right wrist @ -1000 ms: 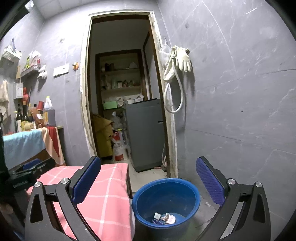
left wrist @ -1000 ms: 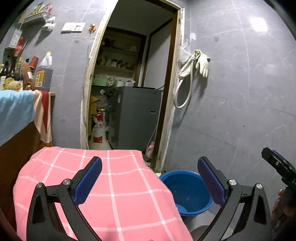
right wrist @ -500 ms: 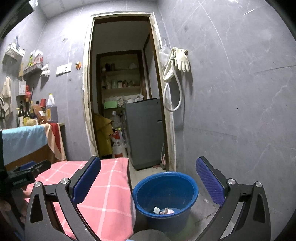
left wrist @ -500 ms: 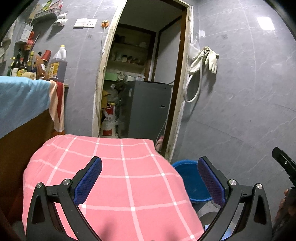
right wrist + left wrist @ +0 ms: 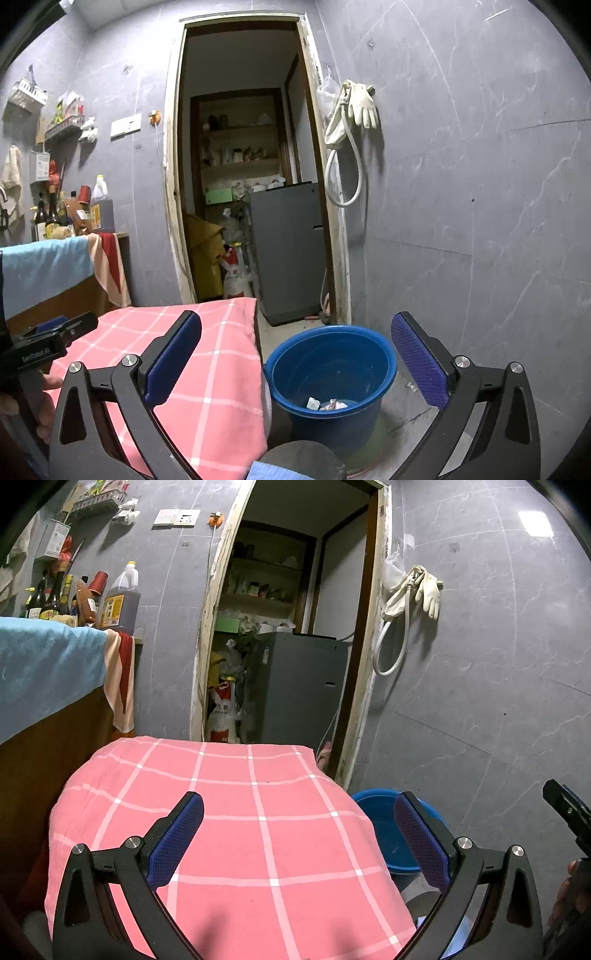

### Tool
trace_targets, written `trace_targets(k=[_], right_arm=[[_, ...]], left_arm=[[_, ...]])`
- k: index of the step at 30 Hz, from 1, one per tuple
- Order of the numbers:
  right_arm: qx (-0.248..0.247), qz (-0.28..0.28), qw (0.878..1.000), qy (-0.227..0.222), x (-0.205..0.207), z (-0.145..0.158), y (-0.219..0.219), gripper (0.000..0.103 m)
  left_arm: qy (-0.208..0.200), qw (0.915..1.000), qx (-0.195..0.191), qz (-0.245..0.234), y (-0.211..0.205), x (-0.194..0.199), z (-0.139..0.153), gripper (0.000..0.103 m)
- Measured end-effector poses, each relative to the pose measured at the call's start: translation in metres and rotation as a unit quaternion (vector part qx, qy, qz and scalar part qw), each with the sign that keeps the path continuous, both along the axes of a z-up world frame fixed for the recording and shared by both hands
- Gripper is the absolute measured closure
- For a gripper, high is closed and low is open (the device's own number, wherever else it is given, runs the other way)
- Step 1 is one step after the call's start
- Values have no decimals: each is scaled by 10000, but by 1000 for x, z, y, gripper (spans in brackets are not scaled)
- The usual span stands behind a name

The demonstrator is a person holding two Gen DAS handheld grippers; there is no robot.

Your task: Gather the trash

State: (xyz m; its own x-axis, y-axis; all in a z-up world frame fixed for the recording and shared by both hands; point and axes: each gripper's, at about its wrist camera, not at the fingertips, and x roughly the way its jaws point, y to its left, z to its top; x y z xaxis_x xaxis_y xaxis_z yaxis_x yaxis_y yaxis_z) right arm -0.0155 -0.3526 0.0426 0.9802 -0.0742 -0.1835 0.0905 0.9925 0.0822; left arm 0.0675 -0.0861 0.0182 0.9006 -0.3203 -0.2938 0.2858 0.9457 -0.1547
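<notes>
the grey tiled wall fills everything from 12 to 4 o'clock in the right wrist view, and the open doorway sits at 12, with a grey cabinet just inside it. the pink checked cloth covers a raised surface that takes up 6 to 9 o'clock for the left wrist view; no trash shows on it. the blue bucket stands on the floor at 6 o'clock of the right view, just beside the cloth's right edge, and a few crumpled scraps lie in its bottom.

the left gripper hangs over the cloth with its jaws spread wide and nothing between them. the right gripper frames the bucket, equally wide open and empty.

judging by this, the step in hand is a search for the next piece, since neither claw carries anything. it would pay to sweep the view low, along the floor and the cloth's hanging edges, keeping the jaws wide.

open room is narrow: the cloth's edge nearly touches the bucket at 9 o'clock, the wall closes in at 3, and a dark round object of unclear kind sits at 6. the freest path looks to be forward toward the doorway.
</notes>
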Motion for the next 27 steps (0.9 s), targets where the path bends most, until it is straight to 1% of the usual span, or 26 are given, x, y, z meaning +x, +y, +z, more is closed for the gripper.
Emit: trace_targets(k=[27], right_arm=[[-1, -10, 10000, 6, 1, 1, 3, 0]], left_arm=[[-3, 10000, 22, -26, 3, 1, 0, 2]])
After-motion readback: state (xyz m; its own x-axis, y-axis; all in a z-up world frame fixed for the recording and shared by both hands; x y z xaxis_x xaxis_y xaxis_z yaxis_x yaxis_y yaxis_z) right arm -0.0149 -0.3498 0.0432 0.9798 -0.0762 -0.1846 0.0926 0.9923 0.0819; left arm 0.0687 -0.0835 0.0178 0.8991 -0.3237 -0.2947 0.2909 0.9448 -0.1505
